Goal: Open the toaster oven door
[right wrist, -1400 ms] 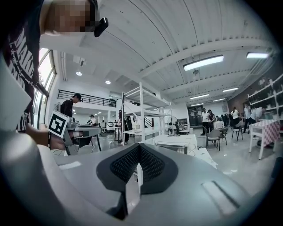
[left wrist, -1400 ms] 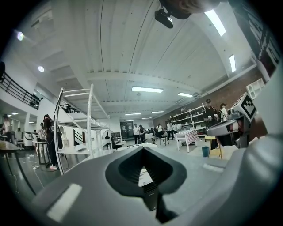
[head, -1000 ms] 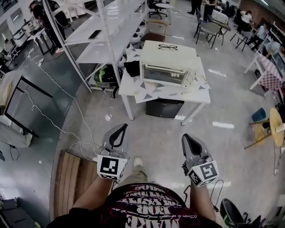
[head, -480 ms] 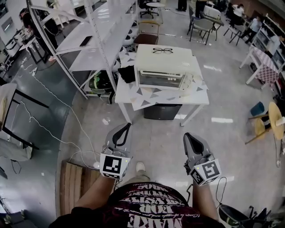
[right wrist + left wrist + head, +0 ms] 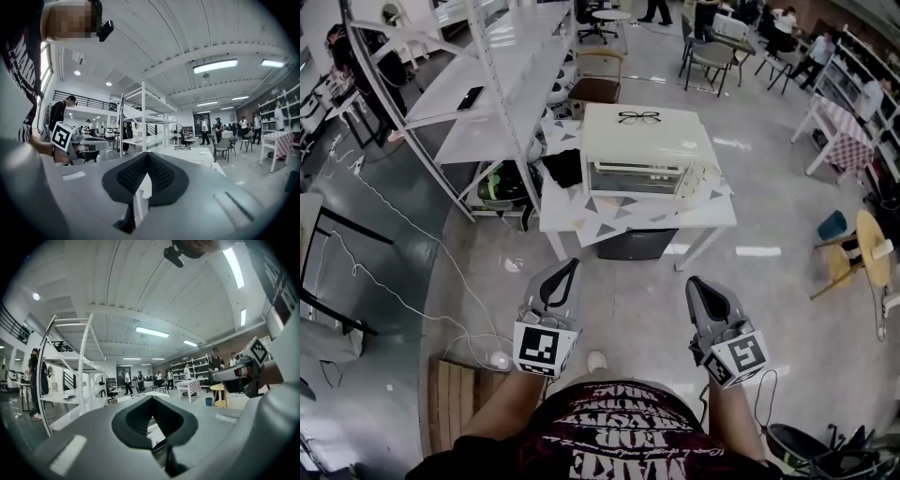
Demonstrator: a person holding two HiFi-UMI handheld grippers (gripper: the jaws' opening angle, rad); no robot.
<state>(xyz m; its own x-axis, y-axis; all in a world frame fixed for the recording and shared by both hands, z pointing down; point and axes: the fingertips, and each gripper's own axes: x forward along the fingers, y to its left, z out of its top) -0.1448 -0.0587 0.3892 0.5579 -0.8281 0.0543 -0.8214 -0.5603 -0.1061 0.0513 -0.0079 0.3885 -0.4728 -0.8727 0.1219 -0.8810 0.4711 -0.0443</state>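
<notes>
On the white square table (image 5: 717, 208) ahead, the cream-white boxy toaster oven (image 5: 645, 141) is sitting with its glass front door (image 5: 636, 178) lying flush and facing the person. A pair of black-framed eyeglasses (image 5: 639, 117) is resting on its top, and a triangle-patterned cloth (image 5: 609, 208) is spreading under it. Well apart from it, over grey floor (image 5: 628, 291), the grey left gripper (image 5: 562, 272) and grey right gripper (image 5: 696, 286) are pointing toward the table, each with jaws pressing together on nothing, while tall white metal shelving (image 5: 502, 84) is standing just beside the table's left side.
</notes>
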